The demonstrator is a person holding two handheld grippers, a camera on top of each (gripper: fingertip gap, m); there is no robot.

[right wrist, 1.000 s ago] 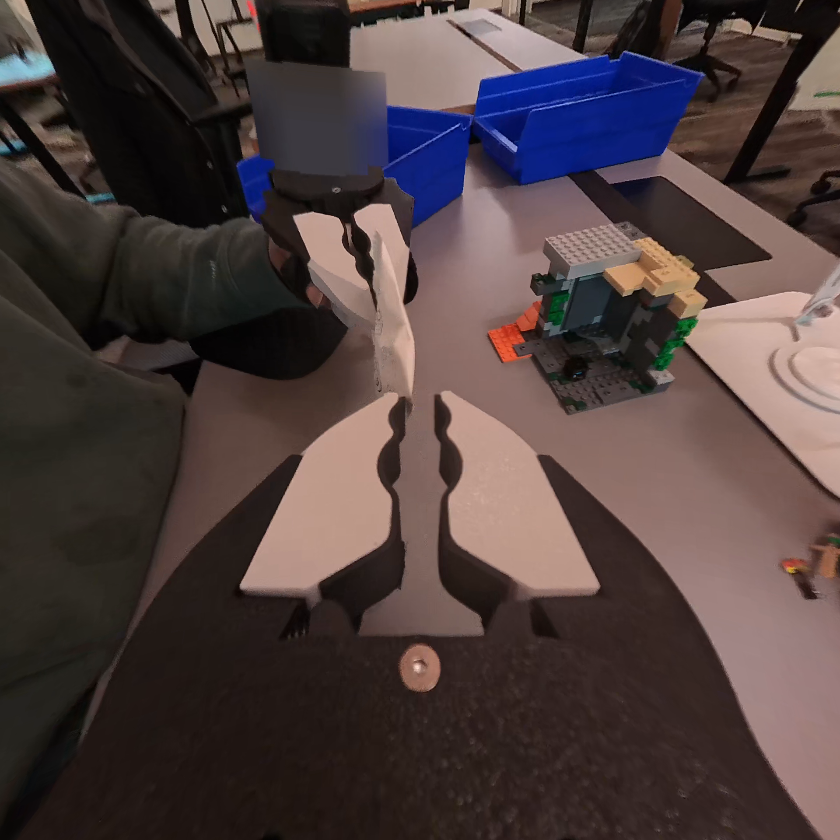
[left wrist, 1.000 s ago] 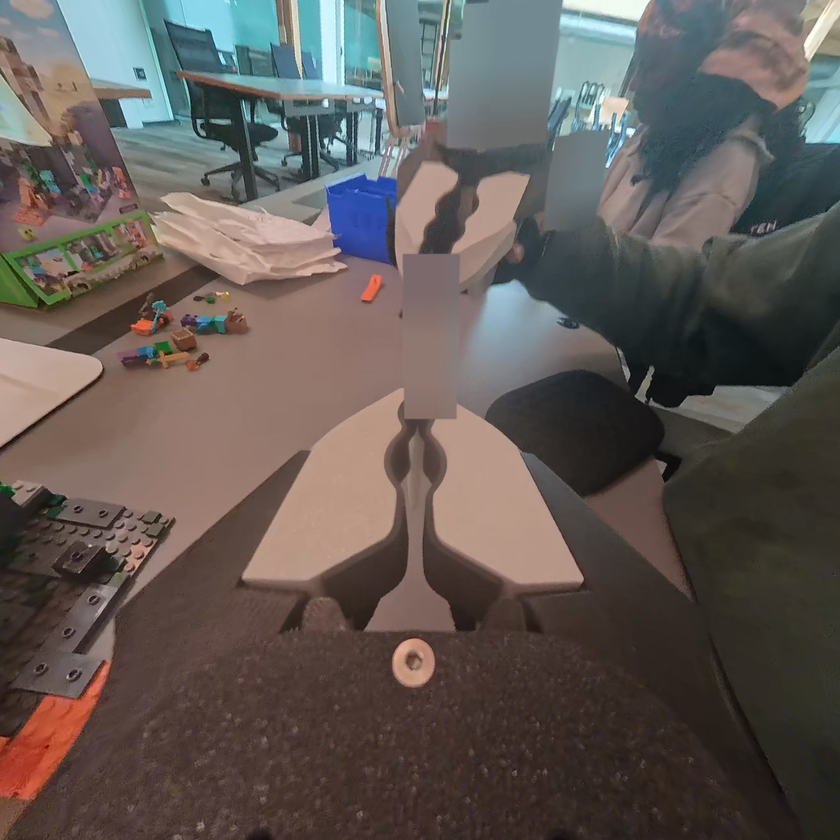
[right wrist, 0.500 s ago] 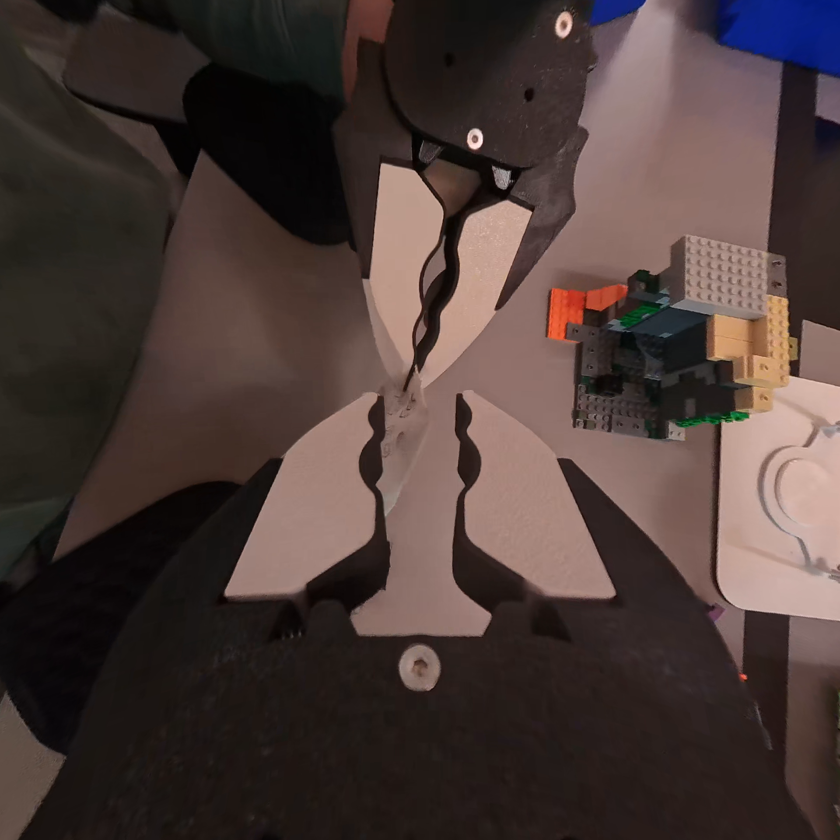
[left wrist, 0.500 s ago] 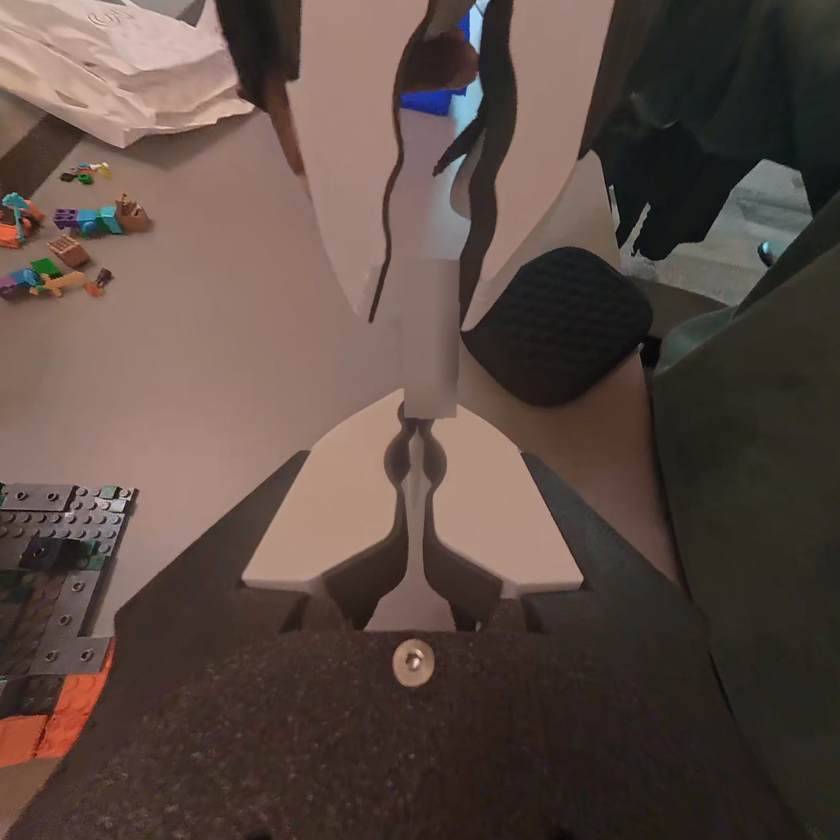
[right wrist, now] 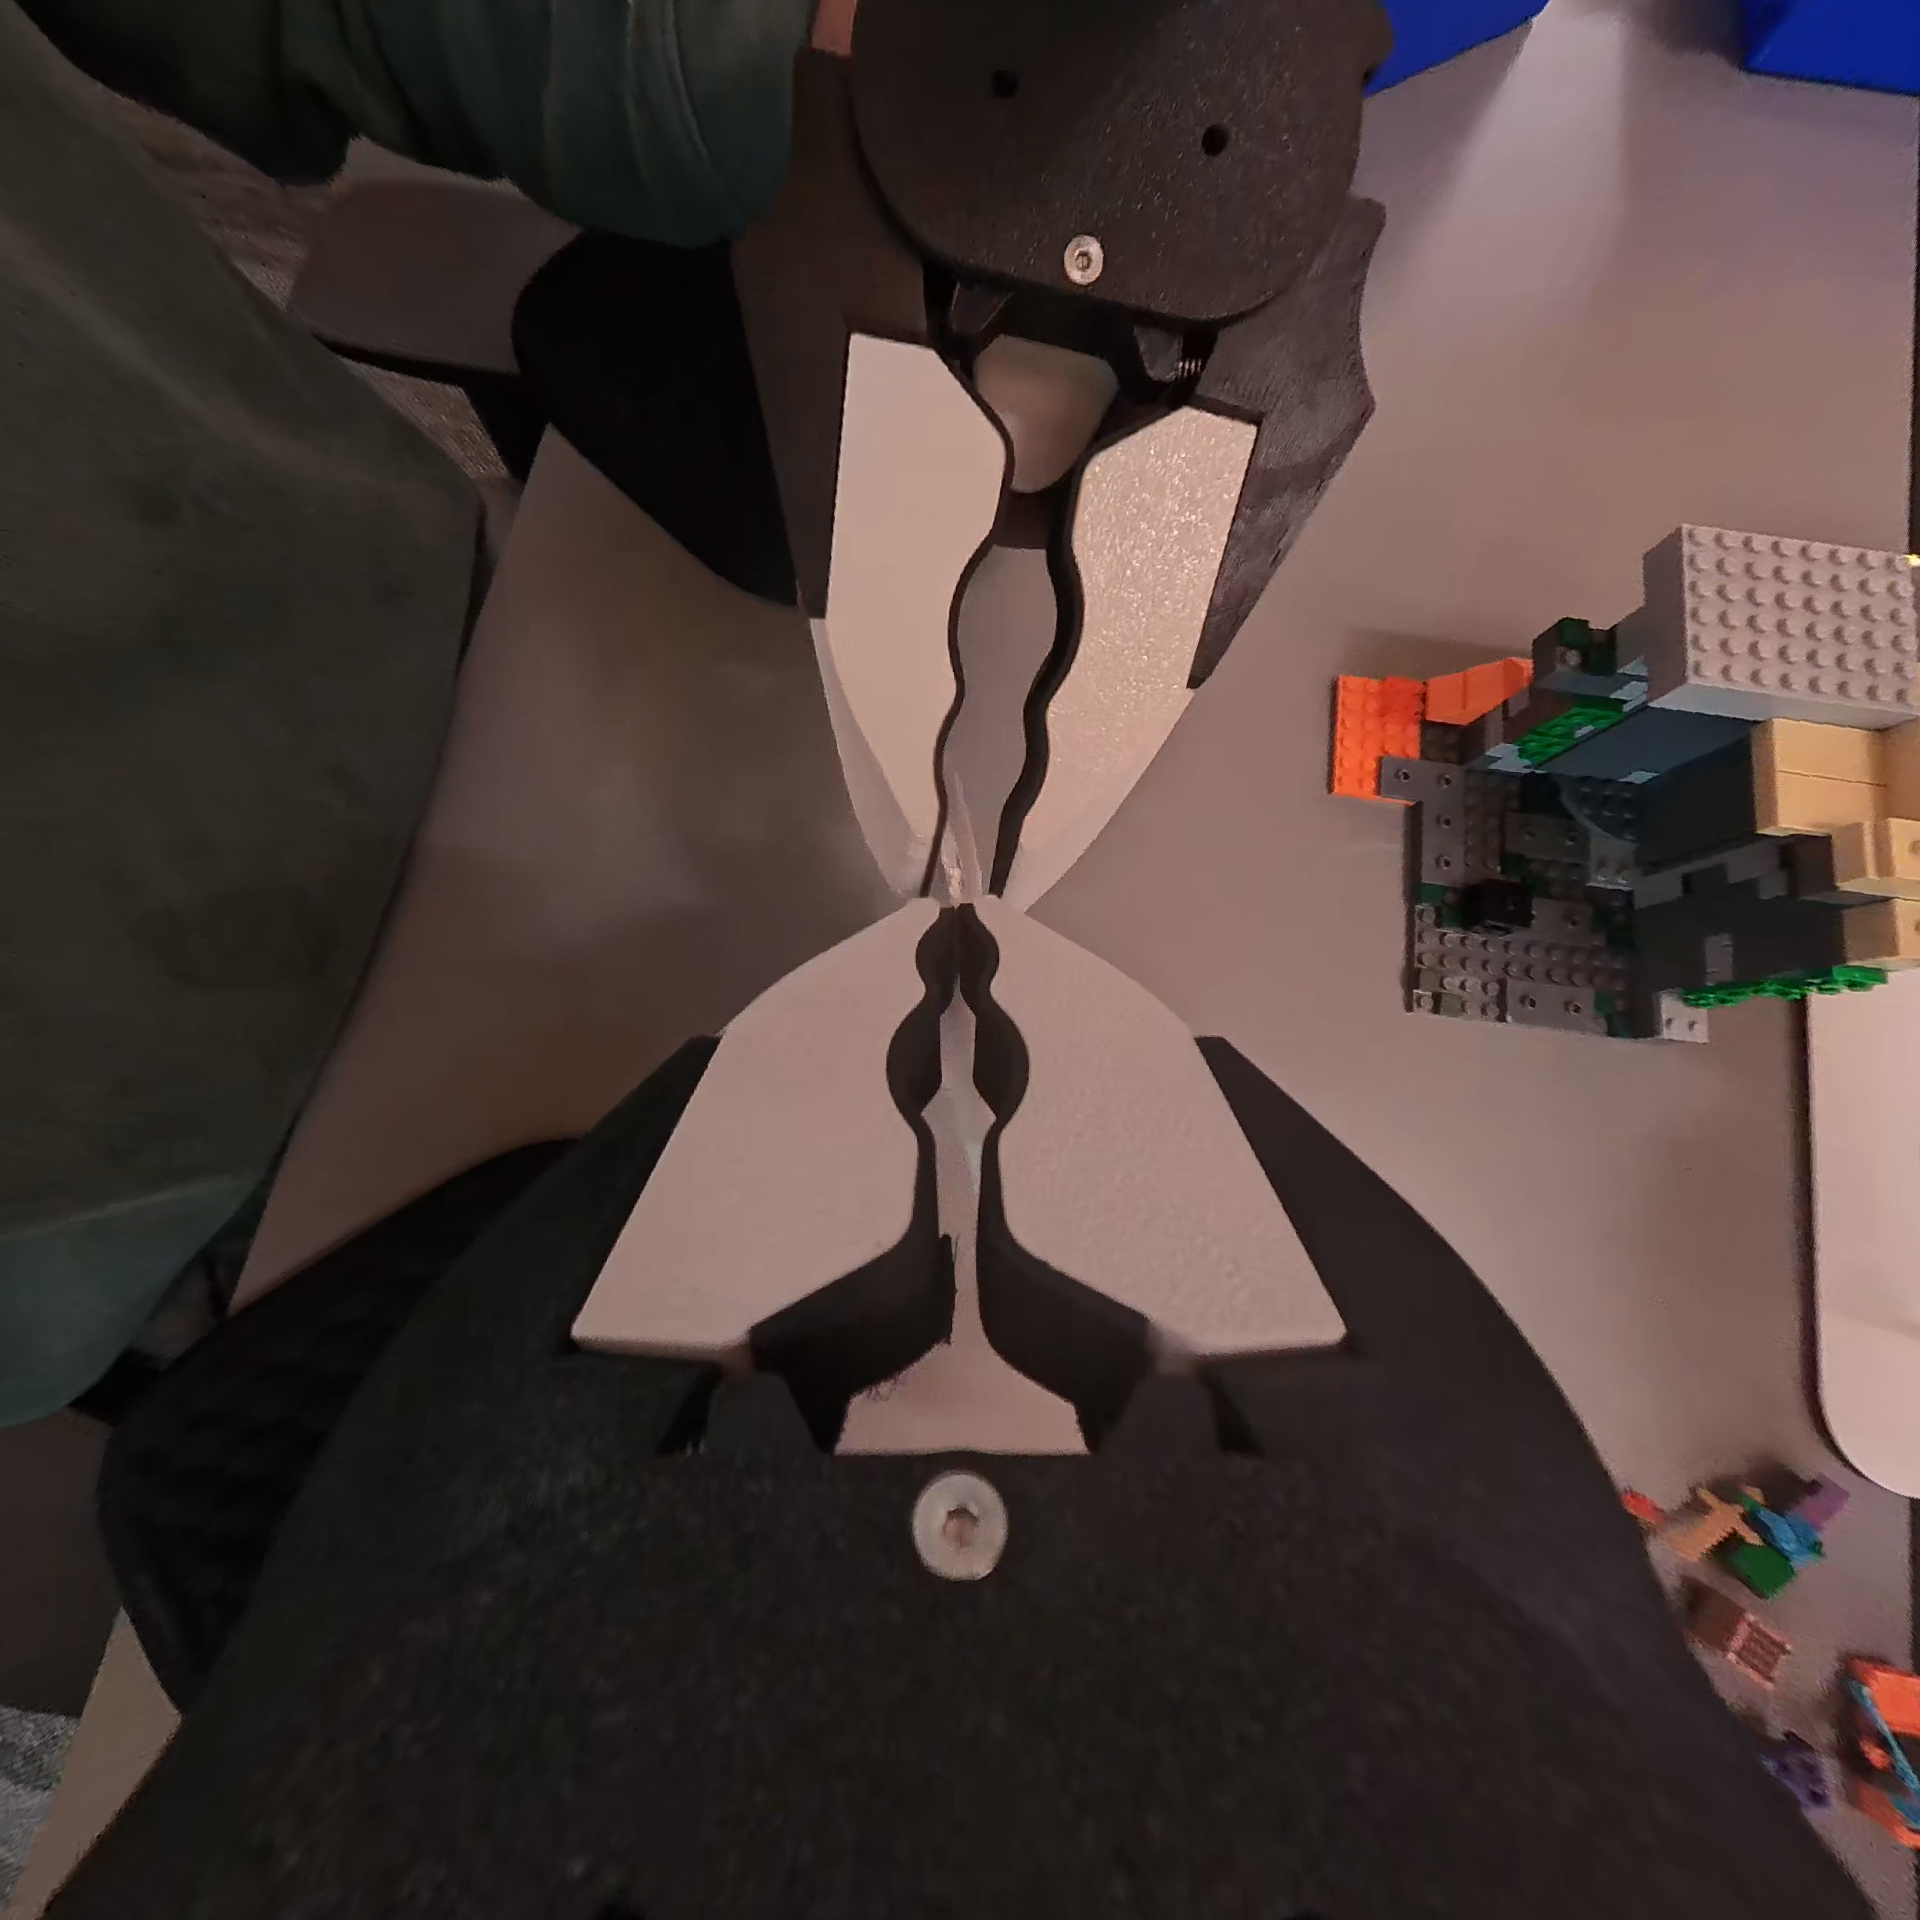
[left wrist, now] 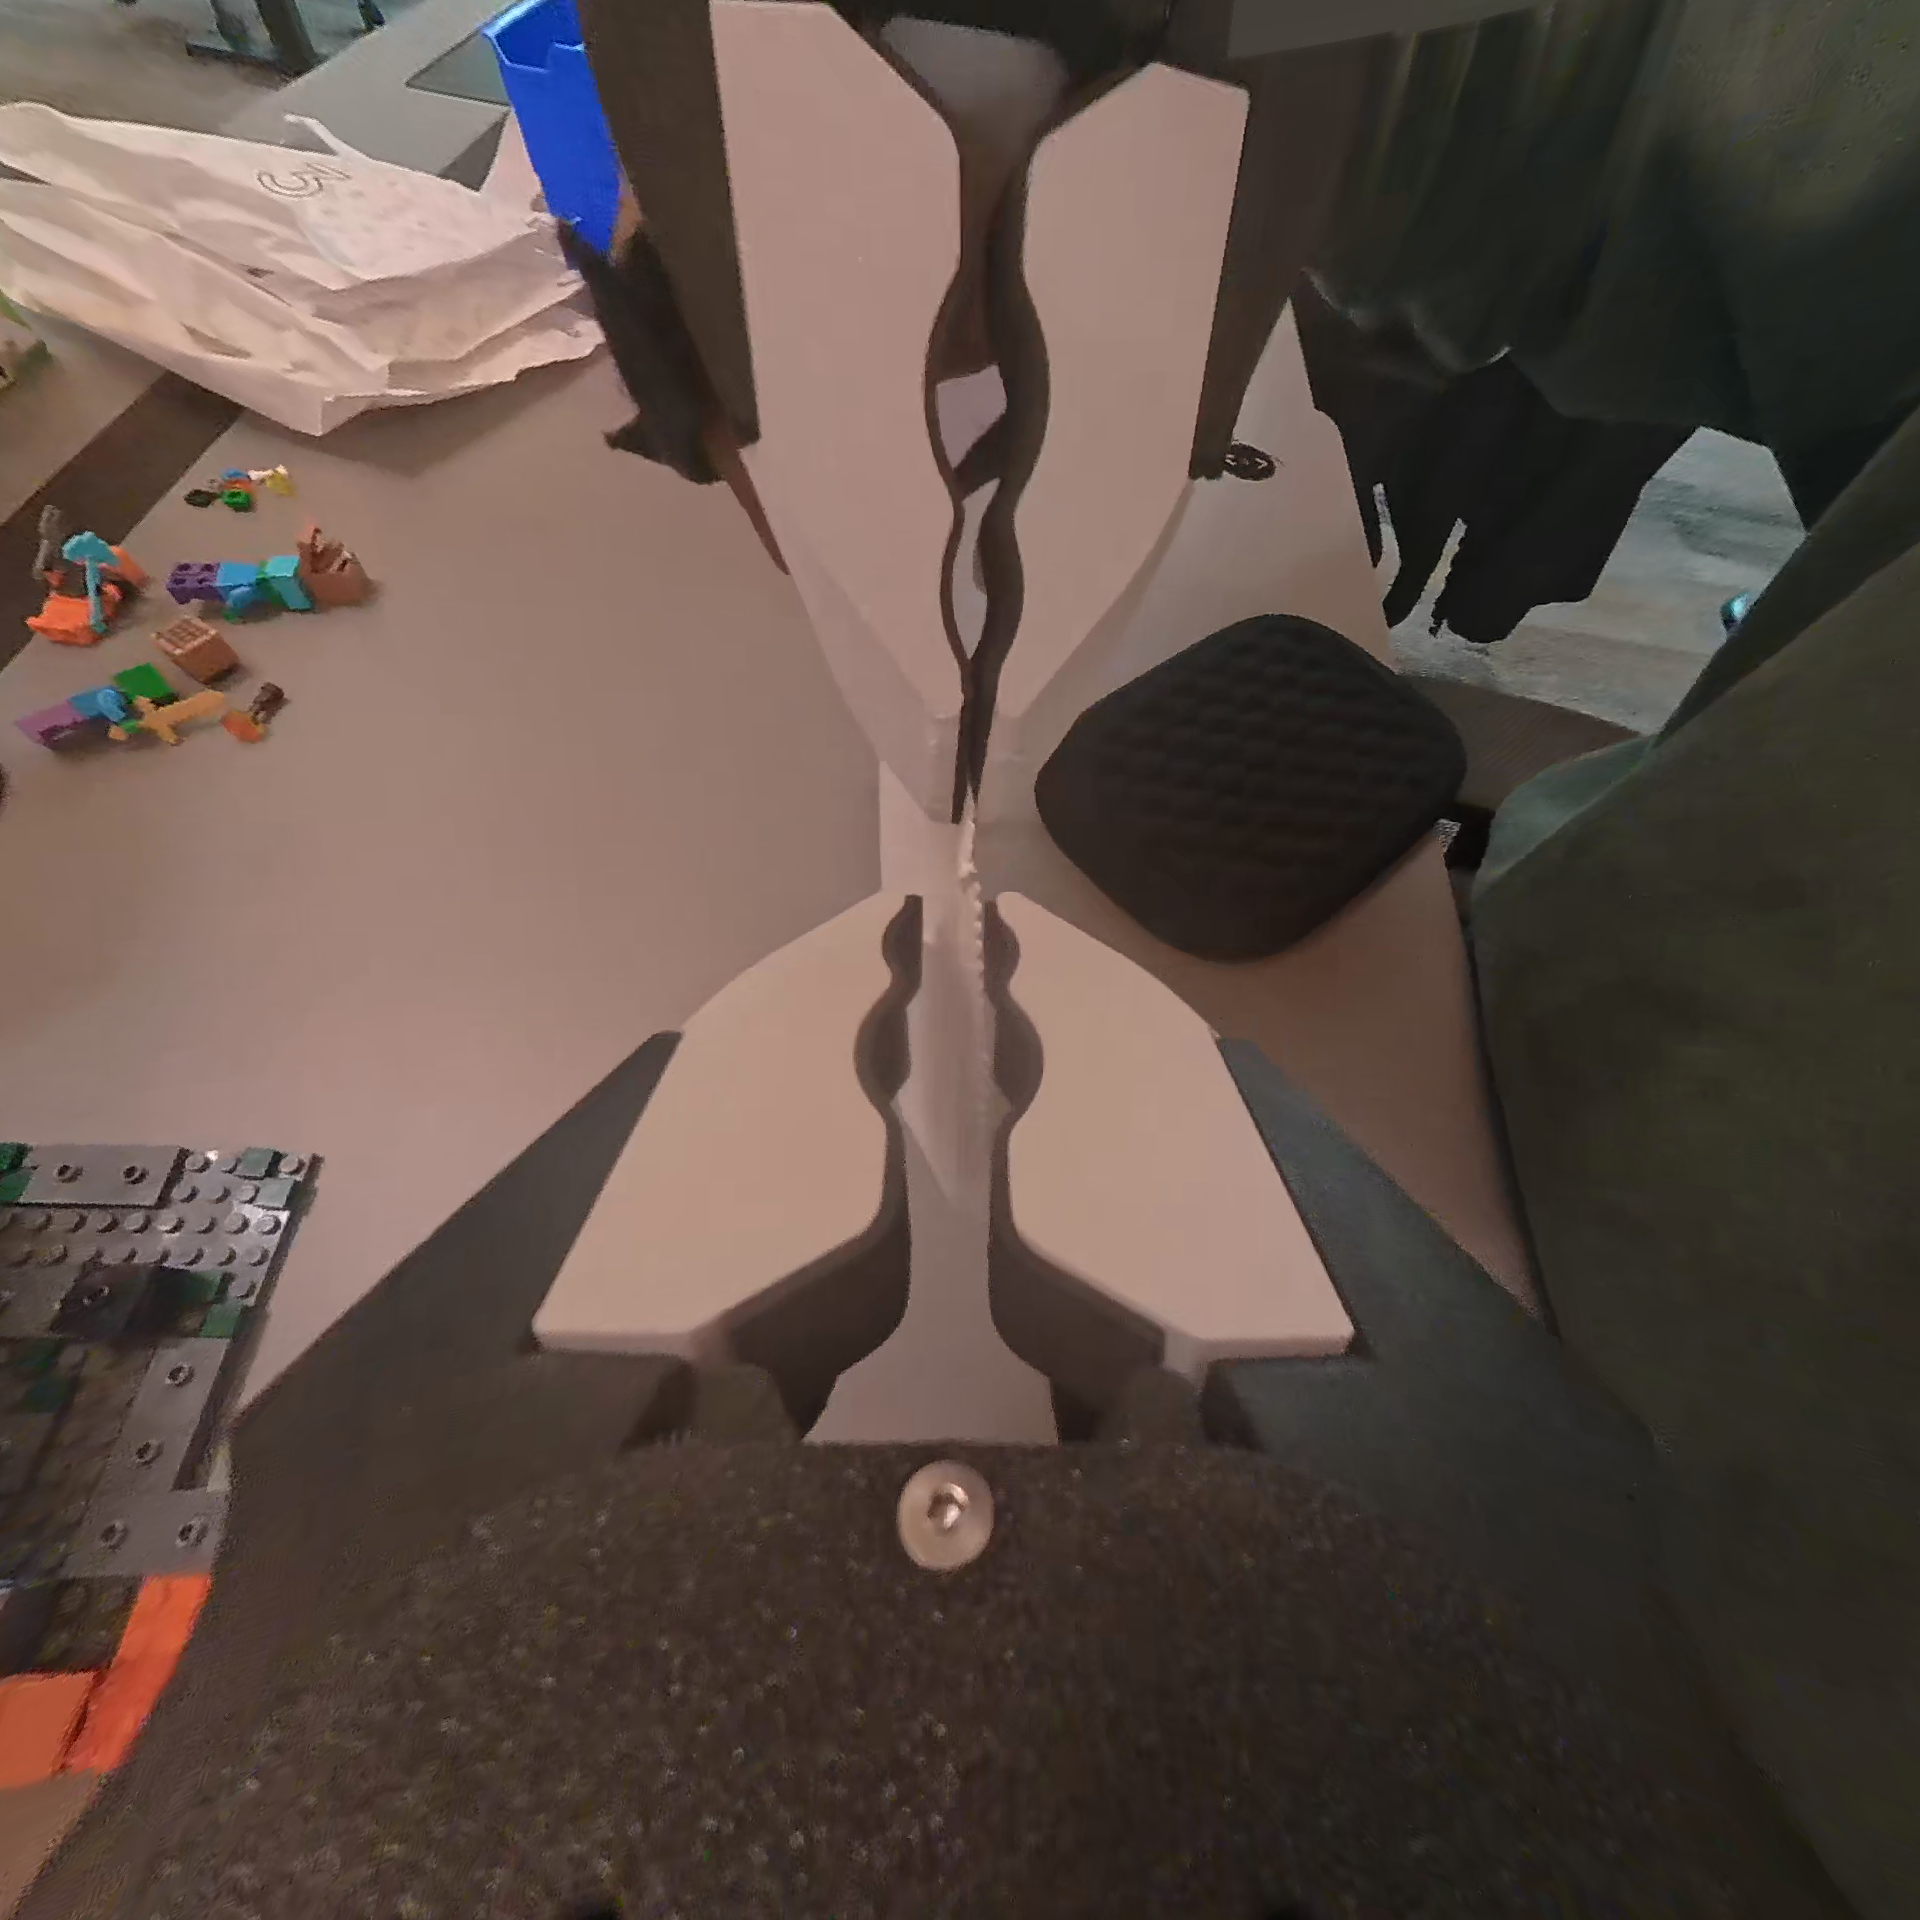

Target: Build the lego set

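My two grippers meet tip to tip above the grey table (left wrist: 468, 831). A small clear plastic bag (left wrist: 951, 997) with a serrated edge lies between the fingers of my left gripper (left wrist: 956, 914). Those fingers stand slightly apart and do not press on it. In the left wrist view my right gripper (left wrist: 966, 805) comes in from above, shut on the bag's far end. In the right wrist view my right gripper (right wrist: 961, 920) has its tips closed on the thin plastic. There the bag (right wrist: 961, 847) runs on into the slightly parted fingers of my left gripper (right wrist: 966, 878).
A grey, tan and orange brick build (right wrist: 1662, 831) stands to the right; its base also shows in the left wrist view (left wrist: 114, 1299). Loose coloured bricks (left wrist: 208, 613), white paper bags (left wrist: 281, 260), a blue bin (left wrist: 561, 135), a white tray (right wrist: 1870, 1195) and a black chair armrest (left wrist: 1247, 779) lie around.
My right gripper moved onto the bag and closed on it, from open half a second ago. My left gripper, shut on the bag before, has parted its fingers.
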